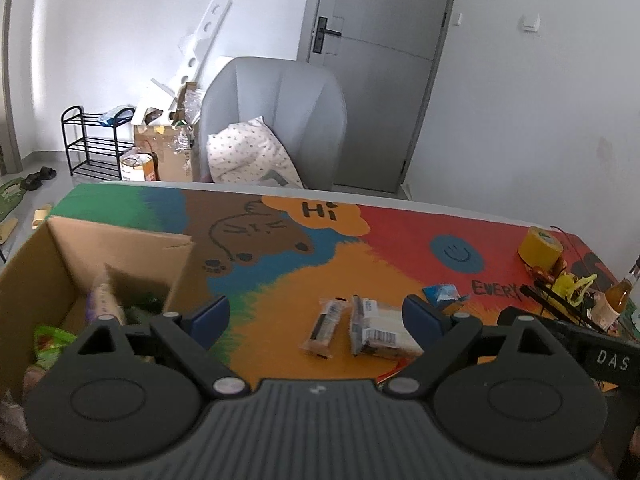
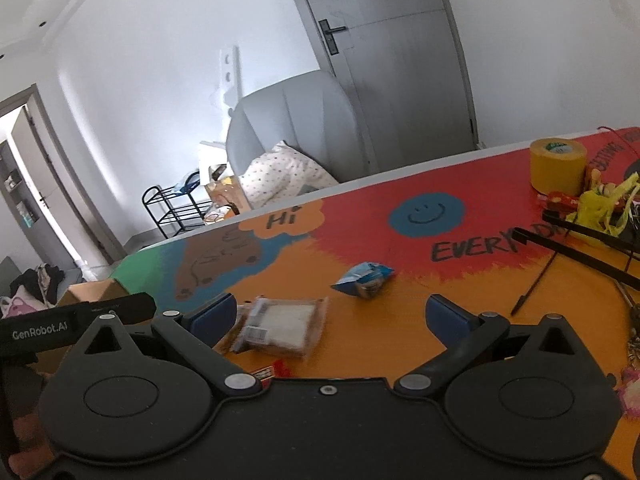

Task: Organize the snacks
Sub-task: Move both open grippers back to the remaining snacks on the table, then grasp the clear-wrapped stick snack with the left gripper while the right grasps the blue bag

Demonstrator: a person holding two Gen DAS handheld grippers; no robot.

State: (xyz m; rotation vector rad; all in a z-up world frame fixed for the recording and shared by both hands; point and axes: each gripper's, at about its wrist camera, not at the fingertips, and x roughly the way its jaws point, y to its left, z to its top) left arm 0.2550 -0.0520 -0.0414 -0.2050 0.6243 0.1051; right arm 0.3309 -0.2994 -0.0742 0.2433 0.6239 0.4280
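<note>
An open cardboard box (image 1: pixel 60 256) sits at the table's left with several snack packets inside, one green (image 1: pixel 50 340). On the orange part of the table lie a slim clear-wrapped bar (image 1: pixel 322 330), clear-wrapped sandwich biscuits (image 1: pixel 378 330) and a small blue packet (image 1: pixel 442 293). My left gripper (image 1: pixel 318 316) is open and empty, just above and before these packets. My right gripper (image 2: pixel 332 316) is open and empty; the clear-wrapped biscuits (image 2: pixel 280 326) lie by its left finger and the blue packet (image 2: pixel 364 276) lies ahead.
A yellow tape roll (image 2: pixel 558 166), black tongs (image 2: pixel 576 246), a black pen (image 2: pixel 534 284) and yellow and red wrappers (image 2: pixel 596 204) crowd the table's right. A bottle (image 1: pixel 618 296) stands at the right edge. A grey armchair (image 1: pixel 276 120) stands behind the table.
</note>
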